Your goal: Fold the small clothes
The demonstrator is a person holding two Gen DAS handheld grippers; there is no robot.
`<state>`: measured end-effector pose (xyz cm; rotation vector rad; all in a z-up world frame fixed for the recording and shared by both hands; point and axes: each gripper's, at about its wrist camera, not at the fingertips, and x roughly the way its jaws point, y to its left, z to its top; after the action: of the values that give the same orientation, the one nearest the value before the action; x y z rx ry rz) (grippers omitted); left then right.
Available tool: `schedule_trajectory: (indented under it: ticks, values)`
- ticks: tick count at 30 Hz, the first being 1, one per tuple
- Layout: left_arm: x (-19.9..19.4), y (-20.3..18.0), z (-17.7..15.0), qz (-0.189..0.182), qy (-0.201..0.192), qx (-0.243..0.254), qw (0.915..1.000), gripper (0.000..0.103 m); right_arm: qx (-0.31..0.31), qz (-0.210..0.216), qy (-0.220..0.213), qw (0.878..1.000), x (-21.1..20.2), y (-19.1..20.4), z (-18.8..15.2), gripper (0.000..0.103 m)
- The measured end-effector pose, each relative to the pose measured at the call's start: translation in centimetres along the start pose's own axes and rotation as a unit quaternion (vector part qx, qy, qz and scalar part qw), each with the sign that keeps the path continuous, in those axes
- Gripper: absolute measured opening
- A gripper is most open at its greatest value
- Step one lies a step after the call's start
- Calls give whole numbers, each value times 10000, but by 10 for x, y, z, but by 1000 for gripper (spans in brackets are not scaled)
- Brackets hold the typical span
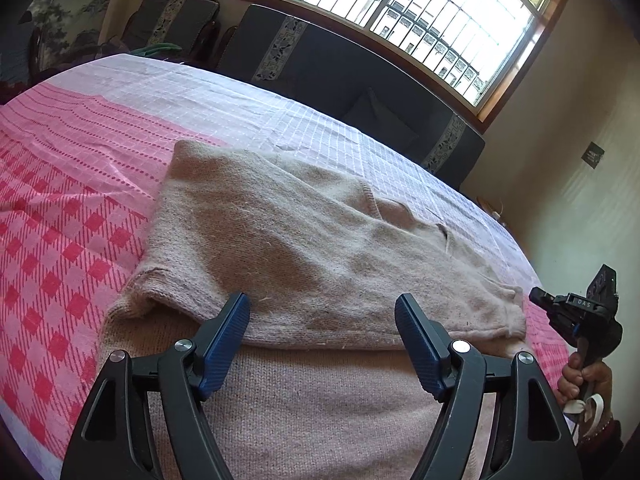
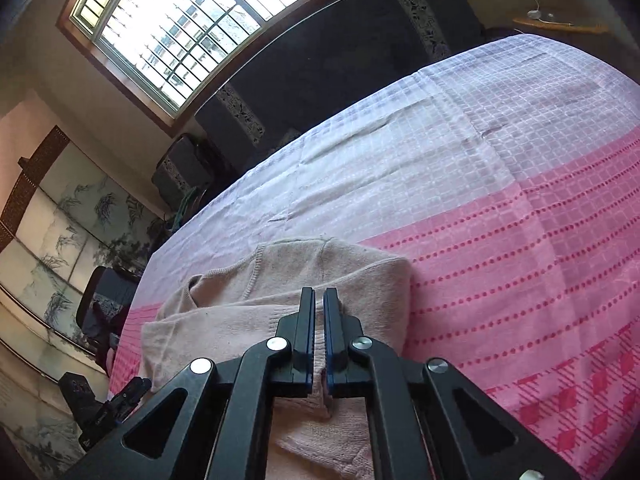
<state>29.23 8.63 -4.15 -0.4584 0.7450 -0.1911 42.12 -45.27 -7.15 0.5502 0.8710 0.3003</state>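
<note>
- Beige knit fills the space right under my left gripper [image 1: 322,316], whose blue-padded fingers [image 1: 224,340] stand wide apart with nothing between them, hovering over the sweater's [image 1: 280,240] near fold.
- Folded once, the sweater lies on the bedspread [image 1: 60,200]: a fuzzier upper layer is turned over a smoother lower layer, and the fold's edge runs across just beyond my left fingertips.
- On my right side, the right gripper [image 2: 319,300] has its jaws drawn together with only a thin slit showing; no cloth is pinched at the tips, though knit lies below them.
- From the left wrist view, my right hand [image 1: 584,380] and its gripper sit off the sweater's right end, just beside the sleeve tip.
- From the right wrist view, the neckline [image 2: 256,272] lies beyond and to the left of the tips, with the sweater's far corner to their right.
- Beyond the sweater, the bedspread runs pink then white, bare and fairly flat, with wide room on the far side and to the left wrist view's left.
- Past the bed's far edge stand a dark cushioned bench [image 1: 360,68] and a barred window [image 1: 400,8].
</note>
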Motion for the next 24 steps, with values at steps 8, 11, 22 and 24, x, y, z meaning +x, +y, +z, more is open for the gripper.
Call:
schedule_trajectory:
  ticks: [8,11,22,24]
  values:
    - [2,-1,1,-5,19,-5,10000,77,345,641,398,9966,8,-6,-7,26]
    - [2,-1,2,-2,19,-4,10000,78,144,533,549,9970,19,3,-12,53]
    - [2,-2,1,48,-21,-26,10000,79,-700,-120,294,9970,24,35,-25,5]
    - [-2,1,1,125,-112,-74,9998,79,-521,-109,-65,9986,7,28,-16,5]
